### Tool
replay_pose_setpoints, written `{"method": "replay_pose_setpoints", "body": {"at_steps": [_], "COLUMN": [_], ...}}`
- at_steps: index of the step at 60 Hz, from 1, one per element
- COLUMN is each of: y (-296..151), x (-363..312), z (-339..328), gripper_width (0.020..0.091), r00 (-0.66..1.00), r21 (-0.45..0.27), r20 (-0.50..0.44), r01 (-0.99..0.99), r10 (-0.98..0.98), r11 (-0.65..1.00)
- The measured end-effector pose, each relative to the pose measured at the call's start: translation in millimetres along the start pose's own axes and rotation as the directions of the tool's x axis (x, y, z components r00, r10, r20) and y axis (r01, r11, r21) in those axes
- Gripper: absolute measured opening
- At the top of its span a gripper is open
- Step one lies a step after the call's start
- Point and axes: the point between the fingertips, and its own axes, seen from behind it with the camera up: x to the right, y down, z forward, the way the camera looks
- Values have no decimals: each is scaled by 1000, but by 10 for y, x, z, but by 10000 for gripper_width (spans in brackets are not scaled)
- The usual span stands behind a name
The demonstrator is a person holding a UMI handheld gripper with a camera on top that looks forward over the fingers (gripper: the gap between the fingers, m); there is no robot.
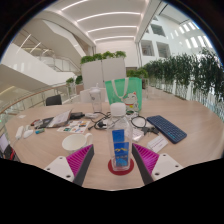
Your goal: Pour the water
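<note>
A clear water bottle (120, 135) with a white cap and a blue label stands upright on a round red coaster (119, 168) on the light wooden table (190, 112). My gripper (116, 152) is open. The bottle stands between the two magenta pads (80, 159), with a gap at each side. Beyond the bottle, farther along the table, is a pale green cup (119, 92).
A dark blue keyboard (167, 128) lies to the right, beyond the fingers. Papers, cables and small items (52, 122) clutter the left side, with a pink thing (70, 142) near the left finger. White planters with greenery (103, 68) stand at the table's far end.
</note>
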Motion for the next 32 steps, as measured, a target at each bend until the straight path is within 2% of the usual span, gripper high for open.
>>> {"method": "replay_pose_setpoints", "body": {"at_steps": [21,32], "y": [78,0], "x": [-740,-1125], "z": [-1999,-2612], "gripper_width": [829,836], "r00": [986,984], "r21": [-17,-28], "r20": [-161,-170], "r01": [44,44], "r10": [-46,-48], "r11": [999,999]}}
